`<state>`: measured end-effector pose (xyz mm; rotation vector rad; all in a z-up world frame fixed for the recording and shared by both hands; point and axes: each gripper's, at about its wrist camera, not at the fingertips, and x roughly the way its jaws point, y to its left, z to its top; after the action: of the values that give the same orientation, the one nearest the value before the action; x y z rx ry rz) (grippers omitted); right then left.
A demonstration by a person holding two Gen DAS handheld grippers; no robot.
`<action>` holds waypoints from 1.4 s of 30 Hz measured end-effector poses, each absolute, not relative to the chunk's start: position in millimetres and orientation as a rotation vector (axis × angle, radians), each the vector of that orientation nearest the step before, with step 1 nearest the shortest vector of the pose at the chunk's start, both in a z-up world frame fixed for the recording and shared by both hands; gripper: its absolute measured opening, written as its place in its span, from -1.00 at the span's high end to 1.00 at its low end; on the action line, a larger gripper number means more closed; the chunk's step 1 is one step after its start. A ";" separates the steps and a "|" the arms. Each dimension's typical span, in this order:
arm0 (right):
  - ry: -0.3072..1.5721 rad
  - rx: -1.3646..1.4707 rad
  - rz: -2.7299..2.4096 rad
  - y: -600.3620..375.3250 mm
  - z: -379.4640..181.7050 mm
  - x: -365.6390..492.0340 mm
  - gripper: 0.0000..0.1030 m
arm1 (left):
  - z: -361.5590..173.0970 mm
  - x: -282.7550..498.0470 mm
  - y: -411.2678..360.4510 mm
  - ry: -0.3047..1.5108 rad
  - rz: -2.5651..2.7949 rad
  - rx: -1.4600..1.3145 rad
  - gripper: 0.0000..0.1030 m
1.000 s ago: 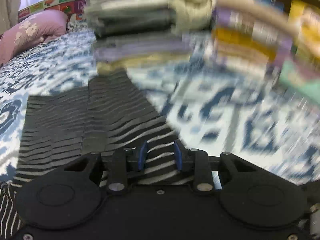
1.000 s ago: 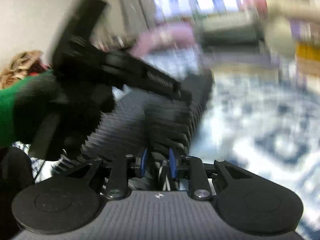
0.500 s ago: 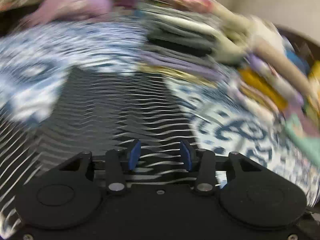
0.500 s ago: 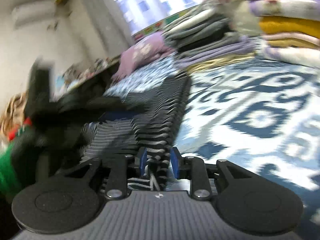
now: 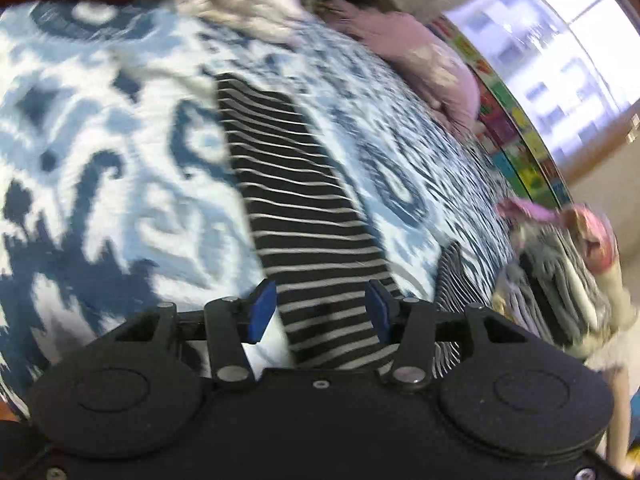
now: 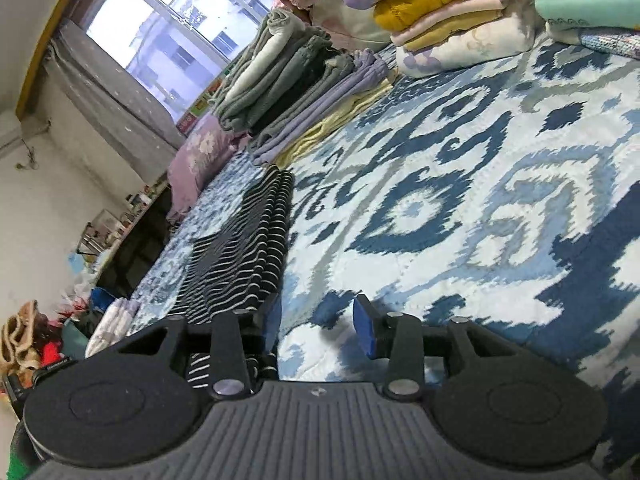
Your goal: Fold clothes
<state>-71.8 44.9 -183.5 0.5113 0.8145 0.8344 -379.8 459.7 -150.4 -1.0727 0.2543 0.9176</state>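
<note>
On the bed, across a blue-and-white patterned quilt (image 6: pixel 460 184), lies a black garment with thin white stripes (image 5: pixel 296 208), folded into a long narrow strip. From the left wrist view the strip runs away from the camera over the quilt (image 5: pixel 120 184), and its near end passes under the left gripper (image 5: pixel 320 312). That gripper's two blue-padded fingers stand wide apart, one on either side of the cloth's width, and I cannot tell whether either pad touches the fabric. This view is blurred.

From the right wrist view the same striped garment (image 6: pixel 248 256) shows as a stacked, layered fold, its right edge lying along the quilt. The right gripper (image 6: pixel 316 328) sits low at the near end of that fold, its fingers spread apart; the right blue pad (image 6: pixel 366 332) is over bare quilt, while the left finger is at the edge of the striped cloth, mostly hidden. Nothing is pinched between them.

Farther up the bed, a pile of folded grey and lavender clothes (image 6: pixel 288 96) rests near the far end of the garment. Beside it, to the right, is a taller stack of folded yellow, pink and floral things (image 6: pixel 452 16). A pink floral pillow (image 6: pixel 200 152) lies by the window (image 6: pixel 172 36).
</note>
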 end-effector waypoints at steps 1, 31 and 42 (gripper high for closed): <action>0.815 0.508 0.826 44.6 -182.8 -72.9 0.16 | -152.6 -385.0 463.9 0.244 0.924 -1.089 0.07; 0.815 0.462 1.106 112.9 -137.2 -105.7 -0.09 | -140.3 -394.3 526.5 0.010 0.688 -1.077 0.97; 0.851 0.627 1.088 95.3 -144.6 -95.6 -0.09 | -71.8 -273.8 392.1 0.150 0.488 -0.643 0.97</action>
<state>-95.6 95.3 -144.6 0.6274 0.8507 1.0884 -273.8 392.1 -71.8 -0.6428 0.1503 0.4878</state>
